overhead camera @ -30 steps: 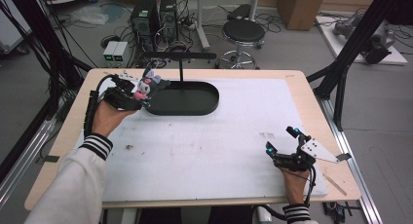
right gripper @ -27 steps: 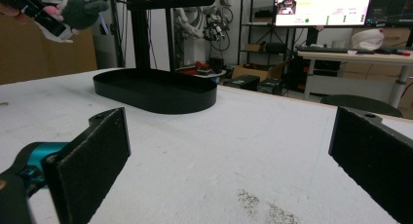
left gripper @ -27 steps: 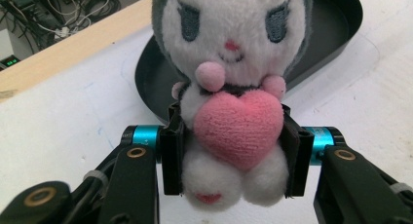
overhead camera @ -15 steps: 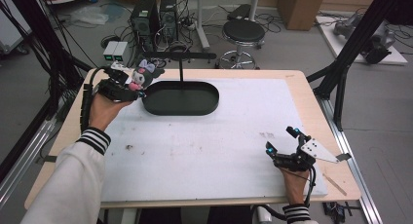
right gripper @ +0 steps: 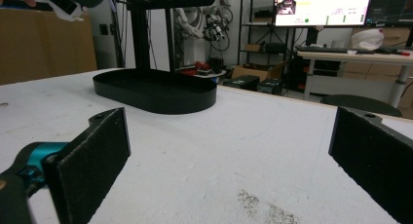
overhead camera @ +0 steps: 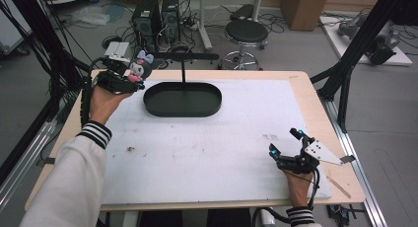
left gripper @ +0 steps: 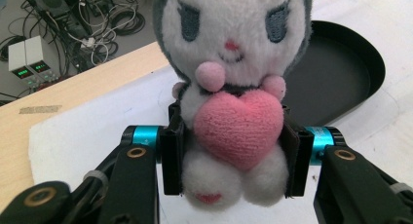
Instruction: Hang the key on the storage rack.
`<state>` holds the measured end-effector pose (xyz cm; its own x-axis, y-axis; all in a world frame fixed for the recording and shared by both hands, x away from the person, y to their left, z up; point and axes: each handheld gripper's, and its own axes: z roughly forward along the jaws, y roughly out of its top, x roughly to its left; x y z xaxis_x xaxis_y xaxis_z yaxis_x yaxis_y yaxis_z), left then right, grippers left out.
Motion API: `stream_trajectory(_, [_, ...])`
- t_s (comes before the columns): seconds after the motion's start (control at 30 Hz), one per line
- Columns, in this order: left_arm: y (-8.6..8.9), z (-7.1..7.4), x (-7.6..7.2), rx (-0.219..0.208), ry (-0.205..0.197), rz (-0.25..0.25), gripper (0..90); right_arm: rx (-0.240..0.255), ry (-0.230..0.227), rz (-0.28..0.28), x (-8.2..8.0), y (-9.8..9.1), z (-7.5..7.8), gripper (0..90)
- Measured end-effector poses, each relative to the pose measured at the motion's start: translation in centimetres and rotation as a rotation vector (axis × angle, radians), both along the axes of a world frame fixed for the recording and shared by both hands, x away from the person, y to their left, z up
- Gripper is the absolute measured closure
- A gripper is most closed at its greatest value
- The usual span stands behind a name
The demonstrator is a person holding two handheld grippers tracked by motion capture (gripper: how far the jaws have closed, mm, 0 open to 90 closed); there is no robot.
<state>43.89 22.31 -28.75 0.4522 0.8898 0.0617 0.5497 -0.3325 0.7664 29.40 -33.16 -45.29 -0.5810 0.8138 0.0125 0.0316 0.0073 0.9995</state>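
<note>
Your left gripper (overhead camera: 129,82) is clamped on the plush toy (left gripper: 233,83) at its waist, held in the air just left of the black oval tray (overhead camera: 182,99). Keep that squeeze even and carry it clear of the stand's post (overhead camera: 183,71). Your right gripper (overhead camera: 286,149) rests on the tabletop (overhead camera: 207,153), jaws apart and empty; leave it there.
</note>
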Motion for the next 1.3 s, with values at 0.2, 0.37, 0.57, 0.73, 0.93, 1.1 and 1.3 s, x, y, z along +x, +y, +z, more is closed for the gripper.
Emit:
stream_trajectory(0.2, [0.0,0.6,0.7,0.0,-0.003,0.008,55.1,-0.002,-0.012,-0.003,0.1,-0.1,0.0,0.5])
stream_trajectory(0.37, [-0.1,1.0,1.1,0.001,-0.006,0.013,55.1,-0.001,-0.007,-0.002,0.1,0.0,0.0,0.5])
stream_trajectory(0.57, [-0.3,1.2,1.6,0.001,-0.004,0.015,55.0,-0.001,-0.007,-0.001,0.1,0.0,0.0,0.5])
stream_trajectory(0.73, [-0.3,1.1,2.0,0.001,-0.002,0.024,55.0,-0.002,-0.011,-0.002,0.1,0.0,0.0,0.5])
stream_trajectory(0.93, [-0.4,0.6,2.5,0.013,0.014,0.027,55.0,0.0,-0.007,0.0,0.0,0.0,0.0,0.4])
stream_trajectory(1.1, [-0.5,0.3,2.8,0.012,0.011,0.033,55.1,-0.002,-0.004,0.0,0.0,0.0,0.0,0.5])
stream_trajectory(1.3, [-0.1,0.1,3.1,0.01,0.019,0.053,55.0,-0.002,-0.004,0.0,0.0,0.0,0.0,0.5])
